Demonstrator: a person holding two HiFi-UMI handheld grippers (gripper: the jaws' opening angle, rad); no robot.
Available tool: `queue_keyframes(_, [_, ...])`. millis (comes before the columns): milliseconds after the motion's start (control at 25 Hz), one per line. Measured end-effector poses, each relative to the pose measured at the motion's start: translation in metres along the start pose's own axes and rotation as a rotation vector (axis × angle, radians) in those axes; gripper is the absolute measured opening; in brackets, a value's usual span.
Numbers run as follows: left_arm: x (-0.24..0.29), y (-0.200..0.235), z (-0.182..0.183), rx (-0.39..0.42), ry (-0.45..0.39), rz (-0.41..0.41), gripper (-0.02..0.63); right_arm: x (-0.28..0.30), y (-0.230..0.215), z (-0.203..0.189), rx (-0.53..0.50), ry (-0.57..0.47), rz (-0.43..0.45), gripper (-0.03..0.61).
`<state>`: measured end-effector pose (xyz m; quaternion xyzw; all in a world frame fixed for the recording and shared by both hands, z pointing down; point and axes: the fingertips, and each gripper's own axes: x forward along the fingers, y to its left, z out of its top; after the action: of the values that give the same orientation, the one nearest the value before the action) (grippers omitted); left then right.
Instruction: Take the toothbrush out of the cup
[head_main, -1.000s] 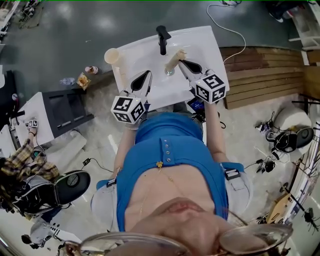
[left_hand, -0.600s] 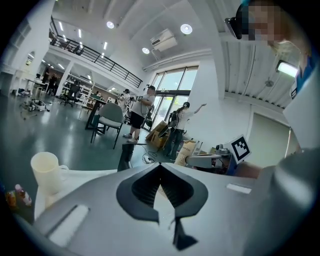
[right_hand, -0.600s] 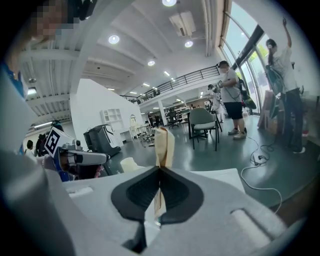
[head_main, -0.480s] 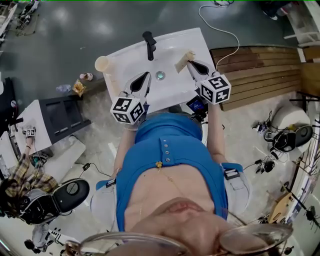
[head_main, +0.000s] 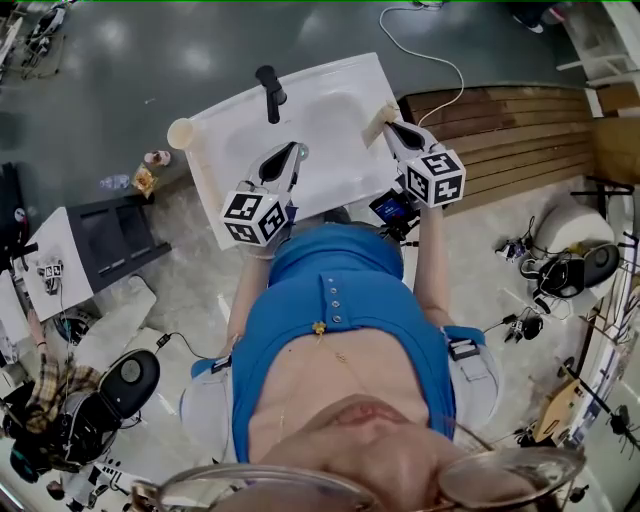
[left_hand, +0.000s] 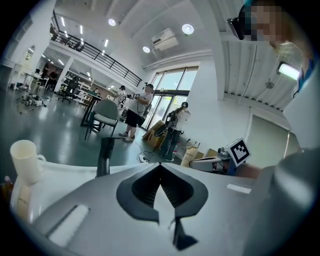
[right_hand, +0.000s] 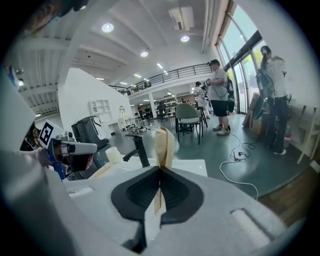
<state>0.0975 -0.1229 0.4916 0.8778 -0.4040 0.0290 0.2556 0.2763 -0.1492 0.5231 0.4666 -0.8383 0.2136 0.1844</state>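
Fingers of the right gripper (right_hand: 160, 167) pinched the toothbrush (right_hand: 162, 142), which ran lengthwise beyond their tips. The cup (head_main: 181, 133) stood well apart, nearer the left gripper (left_hand: 160, 164), whose fingers were pressed together.

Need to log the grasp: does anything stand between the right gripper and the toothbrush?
Nothing visible does: the right gripper is shut on the toothbrush, held over the sink's right edge, apart from the cup at its left corner.

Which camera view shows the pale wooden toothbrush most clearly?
The right gripper view: the pale wooden toothbrush stands clamped in the right gripper, close up. The head view shows the toothbrush small; the left gripper view shows only a distant pale shape.
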Motion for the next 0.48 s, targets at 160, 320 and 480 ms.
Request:
queue_keyframes(160, [0.012,-0.013,-0.005,-0.002,0.009,-0.015,0.002,-0.013,-0.019,-0.011,-0.003,0.043,-0.045,0.003])
queue_keyframes(320, [0.022,-0.027,-0.011,0.0,0.03,-0.036,0.002,-0.026,-0.032,-0.026,-0.004,0.108,-0.064,0.003])
queue_keyframes(480, [0.03,-0.037,-0.013,0.001,0.037,-0.052,0.002,-0.032,-0.04,-0.044,-0.011,0.198,-0.045,0.003])
